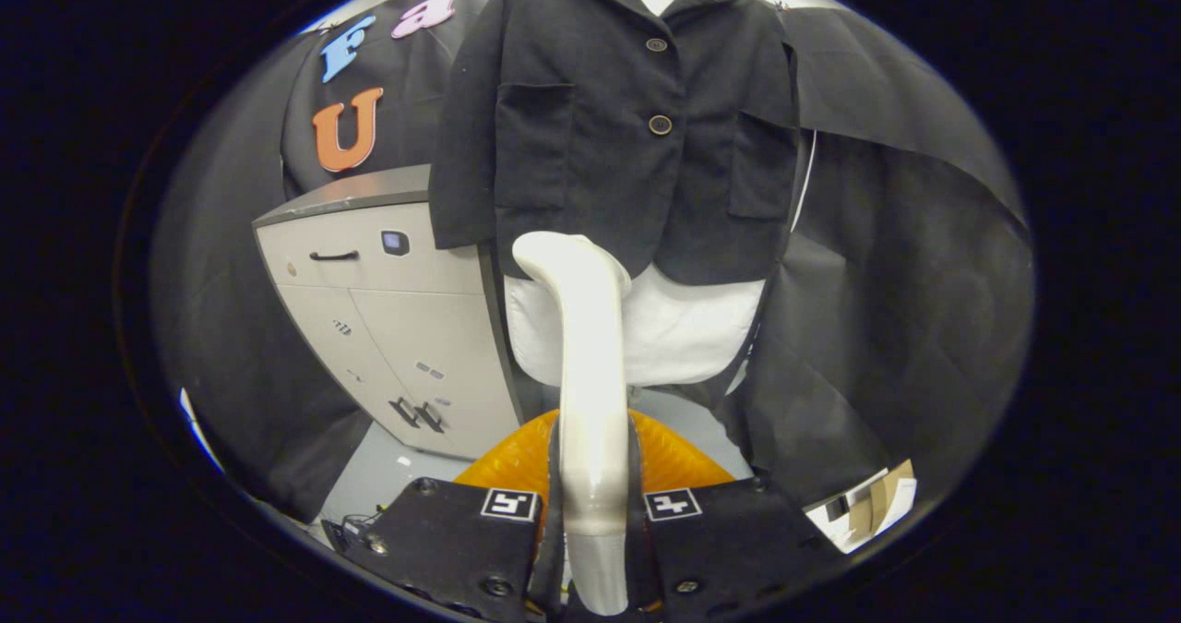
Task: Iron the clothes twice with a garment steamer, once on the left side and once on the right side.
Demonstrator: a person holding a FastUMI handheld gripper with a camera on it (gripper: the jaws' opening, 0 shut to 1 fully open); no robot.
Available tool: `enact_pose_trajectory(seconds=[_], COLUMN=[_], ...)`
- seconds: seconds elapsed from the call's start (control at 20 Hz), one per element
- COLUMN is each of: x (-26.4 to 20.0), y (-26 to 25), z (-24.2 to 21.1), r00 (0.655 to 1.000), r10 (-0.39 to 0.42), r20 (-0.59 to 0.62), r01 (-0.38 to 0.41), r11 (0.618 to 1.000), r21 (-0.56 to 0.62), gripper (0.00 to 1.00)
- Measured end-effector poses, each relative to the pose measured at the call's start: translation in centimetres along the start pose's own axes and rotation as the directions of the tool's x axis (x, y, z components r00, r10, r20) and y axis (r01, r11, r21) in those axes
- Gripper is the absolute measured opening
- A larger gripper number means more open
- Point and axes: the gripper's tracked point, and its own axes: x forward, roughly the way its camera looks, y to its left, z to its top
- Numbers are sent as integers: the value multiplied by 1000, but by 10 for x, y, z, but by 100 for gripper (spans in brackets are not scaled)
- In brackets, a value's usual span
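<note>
Hanging beyond the gripper (590, 503) — a dark jacket (614, 115) over white cloth (683, 328), a cabinet (387, 328) left; fingers clamp the steamer (586, 365) handle.

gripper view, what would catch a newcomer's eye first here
First the white steamer, clamped between the gripper fingers and rising straight ahead, its head level with the hem of the jacket. That dark buttoned jacket hangs just beyond it on a white form. A grey cabinet stands beside the jacket, partly behind its sleeve.
</note>
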Motion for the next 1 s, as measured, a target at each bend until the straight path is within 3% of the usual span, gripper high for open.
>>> enact_pose_trajectory(seconds=[0.25,0.55,1.0], x=[-51,-114,-135], y=[-25,-81,-162], z=[50,127,270], r00=[992,955,836], r10=[-9,-62,-141], r20=[122,288,531], r01=[-2,13,-10], r11=[996,986,962], r21=[84,169,271], gripper=[29,29,29])
